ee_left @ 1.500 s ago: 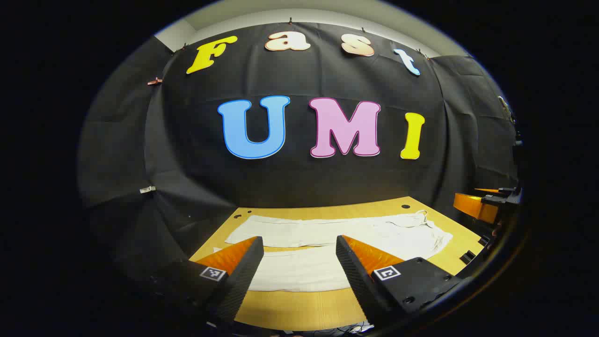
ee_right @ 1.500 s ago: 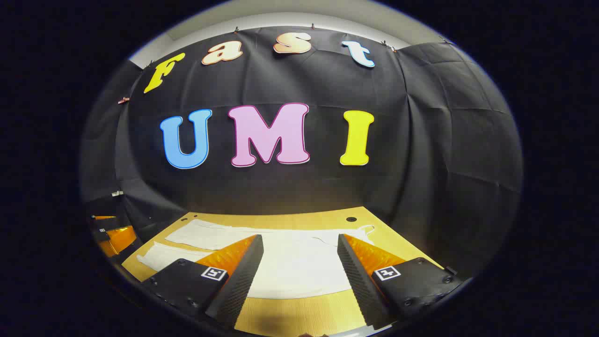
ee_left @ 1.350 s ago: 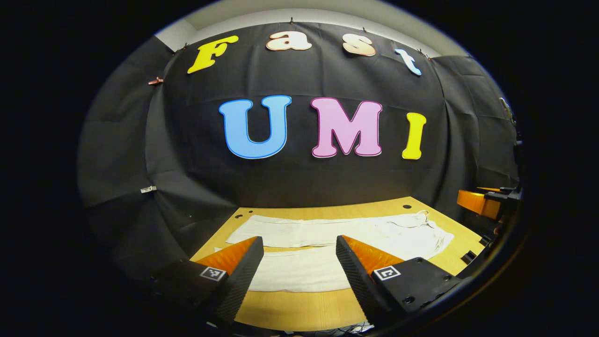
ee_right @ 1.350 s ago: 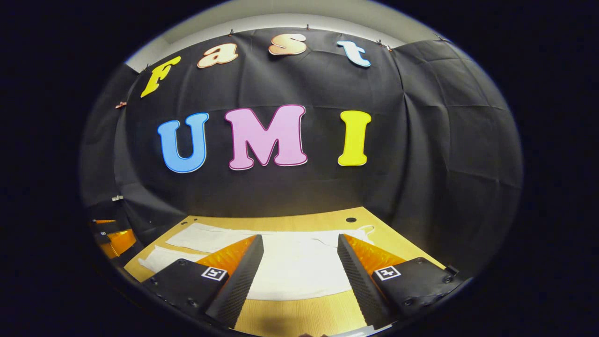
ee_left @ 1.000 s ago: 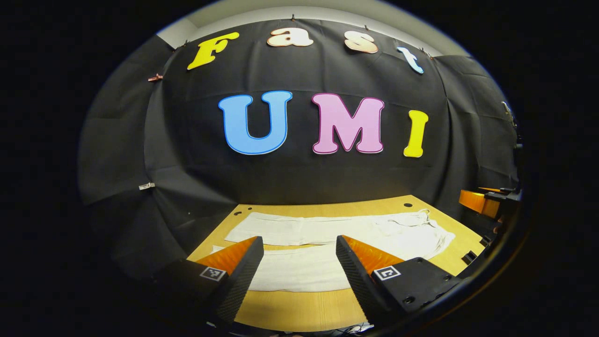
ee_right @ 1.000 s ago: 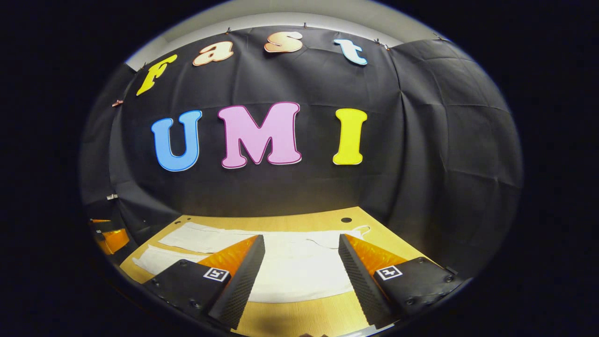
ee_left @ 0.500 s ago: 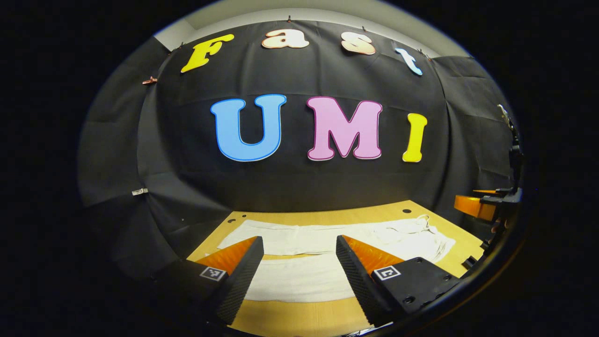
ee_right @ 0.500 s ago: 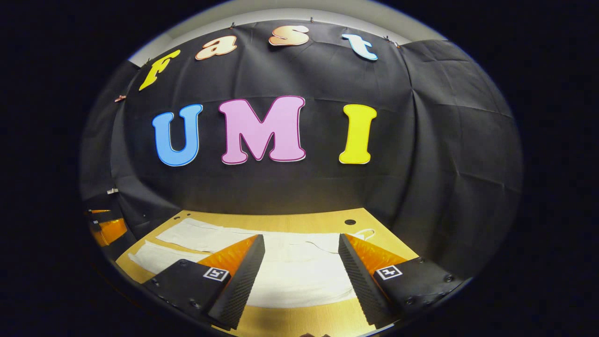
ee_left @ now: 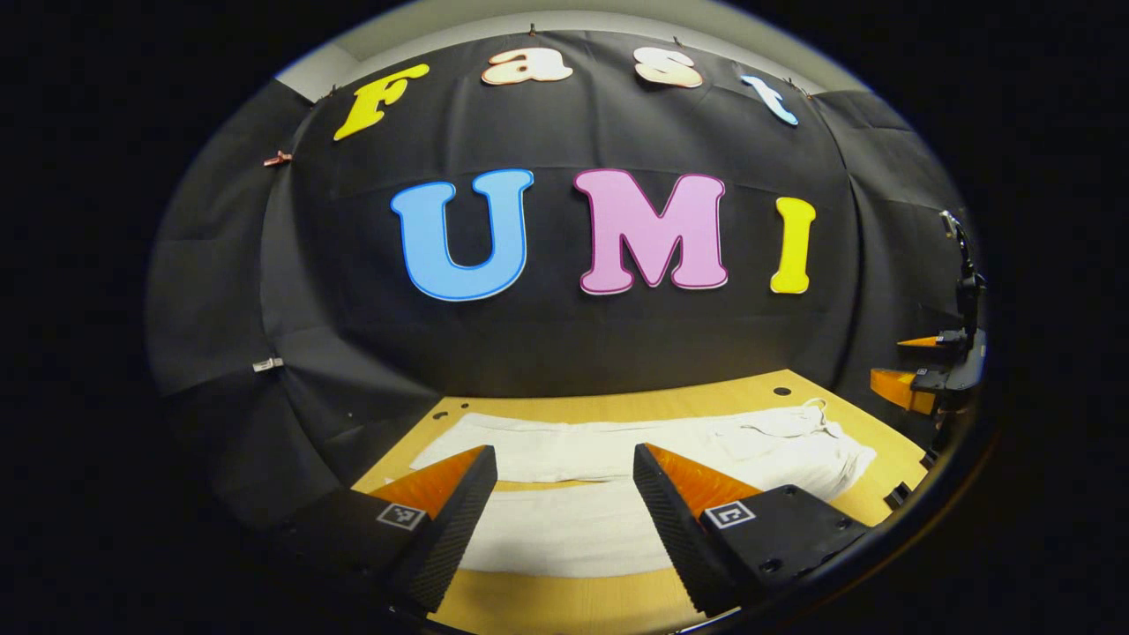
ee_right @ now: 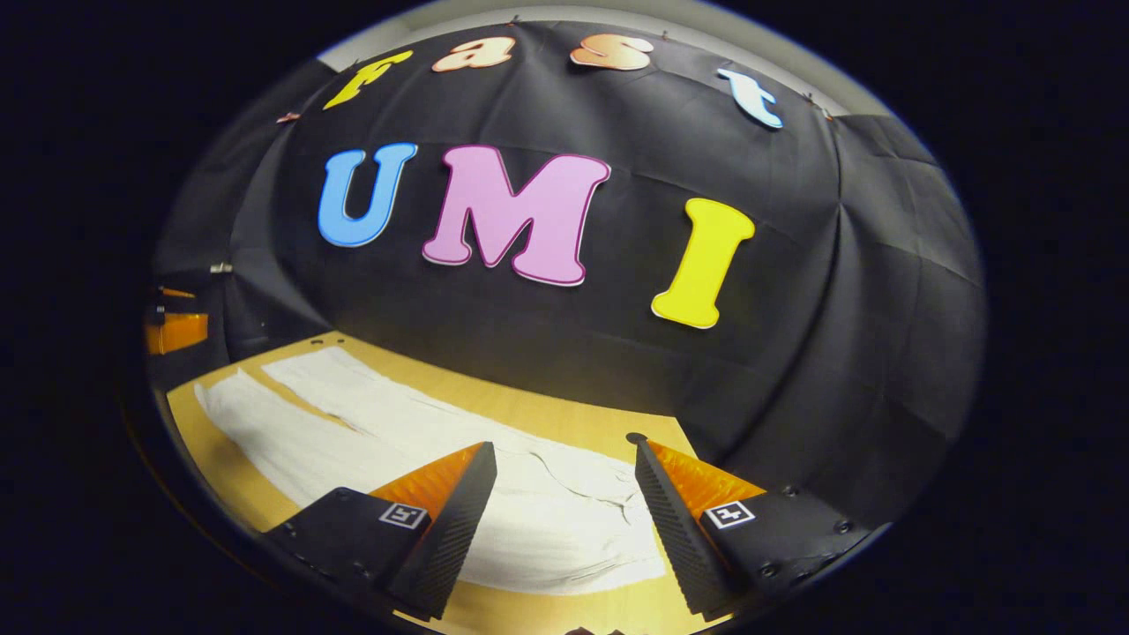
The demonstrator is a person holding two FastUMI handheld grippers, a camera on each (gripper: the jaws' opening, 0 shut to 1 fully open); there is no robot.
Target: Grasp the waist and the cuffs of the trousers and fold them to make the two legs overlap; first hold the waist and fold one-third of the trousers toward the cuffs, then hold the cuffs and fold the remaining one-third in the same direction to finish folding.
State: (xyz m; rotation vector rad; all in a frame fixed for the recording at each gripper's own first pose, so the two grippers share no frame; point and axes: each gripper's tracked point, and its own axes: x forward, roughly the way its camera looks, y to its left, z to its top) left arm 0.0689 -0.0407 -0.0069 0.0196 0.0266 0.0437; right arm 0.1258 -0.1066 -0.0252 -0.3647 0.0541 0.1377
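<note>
Jaws apart – trousers [ee_left: 564, 529] partly hidden

trousers [ee_right: 370, 441] near edge behind tongs; table [ee_left: 564, 604] front cut off

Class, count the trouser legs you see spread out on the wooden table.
2. The far leg lies nearer the booth wall, the near leg nearer the left gripper; both lie flat, side by side on the table, not yet overlapped.
</note>
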